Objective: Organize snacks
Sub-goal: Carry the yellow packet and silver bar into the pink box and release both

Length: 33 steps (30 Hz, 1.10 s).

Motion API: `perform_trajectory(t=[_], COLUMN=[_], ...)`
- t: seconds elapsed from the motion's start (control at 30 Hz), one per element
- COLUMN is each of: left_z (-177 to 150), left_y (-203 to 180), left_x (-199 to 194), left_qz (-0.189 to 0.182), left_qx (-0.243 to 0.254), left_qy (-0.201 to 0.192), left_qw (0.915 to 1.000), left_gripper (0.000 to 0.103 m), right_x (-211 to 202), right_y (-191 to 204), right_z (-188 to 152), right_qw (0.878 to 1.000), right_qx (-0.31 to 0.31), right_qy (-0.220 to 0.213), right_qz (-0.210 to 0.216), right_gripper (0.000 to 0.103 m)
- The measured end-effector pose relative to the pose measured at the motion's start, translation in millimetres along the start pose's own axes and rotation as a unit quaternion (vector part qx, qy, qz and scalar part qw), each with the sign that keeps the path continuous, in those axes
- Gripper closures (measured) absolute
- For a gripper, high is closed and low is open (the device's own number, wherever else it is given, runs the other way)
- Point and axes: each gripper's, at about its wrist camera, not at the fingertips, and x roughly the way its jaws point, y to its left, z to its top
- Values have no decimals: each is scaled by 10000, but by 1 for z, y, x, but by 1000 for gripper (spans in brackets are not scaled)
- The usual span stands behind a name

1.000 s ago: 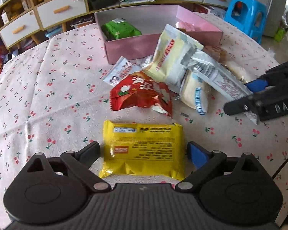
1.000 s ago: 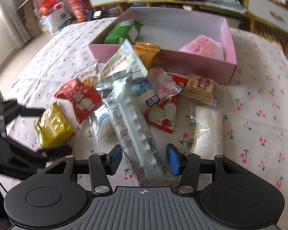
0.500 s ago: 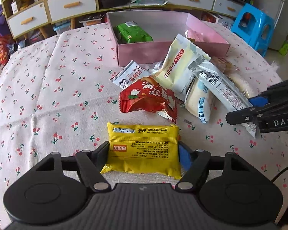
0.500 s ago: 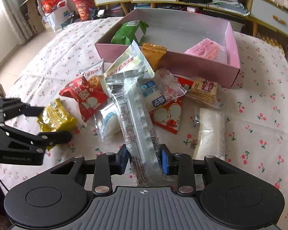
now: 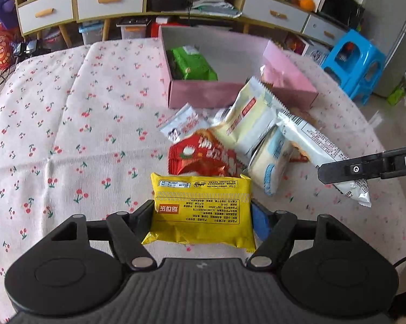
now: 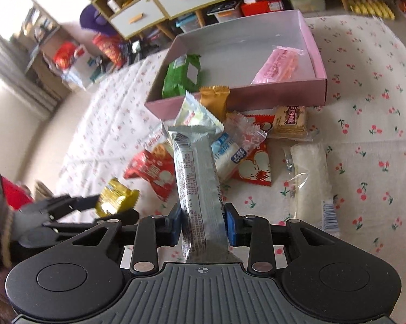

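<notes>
Left gripper [image 5: 201, 217] fingers clamp yellow packet [image 5: 201, 212] at its sides: light, soft, crushable. Right gripper [image 6: 203, 225] fingers pinch long silver packet [image 6: 196, 186] low end; slippery, floppy.

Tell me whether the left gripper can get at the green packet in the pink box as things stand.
Probably not yet: the left gripper is shut on the yellow packet, so its jaws are full. The green packet lies uncovered in the open pink box.
</notes>
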Motion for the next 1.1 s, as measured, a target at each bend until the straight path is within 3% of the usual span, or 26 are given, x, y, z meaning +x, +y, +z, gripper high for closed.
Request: perform_trajectory(t=[0.4, 0.77, 0.9, 1.1], left_z=[28, 66, 82, 114], left_y=[-8, -7, -18, -26], left_x=[-8, 2, 12, 40], left_qz=[-148, -236, -254, -228], left_qx=[-131, -424, -110, 357], left_qy=[-344, -787, -1017, -1060], left_qw=[9992, 9957, 9944, 9935], left_gripper=[34, 34, 34, 34], right_x=[-25, -28, -19, -1], right_y=[-2, -14, -30, -50], right_z=[28, 72, 87, 106], right_qw=[9940, 9846, 9789, 9728], right_qx=[828, 1333, 1576, 1769], right_qy=[-372, -990, -1174, -1405], right_qz=[605, 556, 550, 504], right_gripper=[72, 72, 72, 72])
